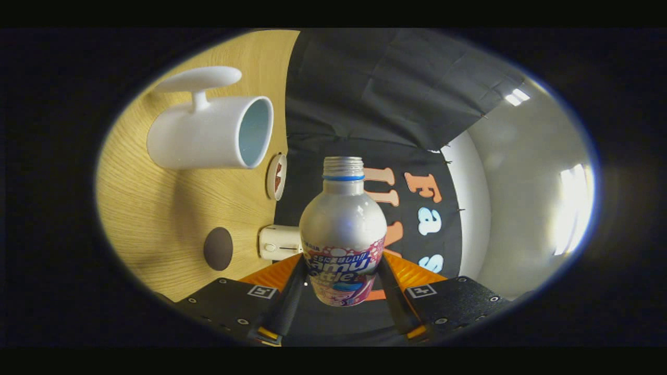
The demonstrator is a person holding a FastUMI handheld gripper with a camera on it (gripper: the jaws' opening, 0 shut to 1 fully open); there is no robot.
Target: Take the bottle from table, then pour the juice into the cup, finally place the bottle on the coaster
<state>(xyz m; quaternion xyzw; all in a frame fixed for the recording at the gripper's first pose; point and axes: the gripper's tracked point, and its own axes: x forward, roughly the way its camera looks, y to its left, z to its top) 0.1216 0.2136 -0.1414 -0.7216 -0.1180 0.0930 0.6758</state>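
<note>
Bottle [342, 234]: silver, uncapped, printed label, at lower centre of the frame, clamped low on its body between both fingers of the gripper [341, 281]. Cup [211, 133]: white, pale blue inside, upper left, mouth facing the bottle's neck, on the wooden table [156, 219]. Coaster [218, 248]: dark, round, lower left. Small round disc [276, 177]: just below the cup's rim. White box [279, 242]: beside the bottle's left shoulder.

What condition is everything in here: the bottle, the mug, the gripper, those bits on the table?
Bottle: uncapped, clamped between the gripper's fingers, off the table.
Gripper: shut on the bottle's lower body.
Cup: on the wooden table, mouth open, inside looks empty.
Brown coaster: bare, nothing on it.
Small white box: sitting by the table's edge.
</note>
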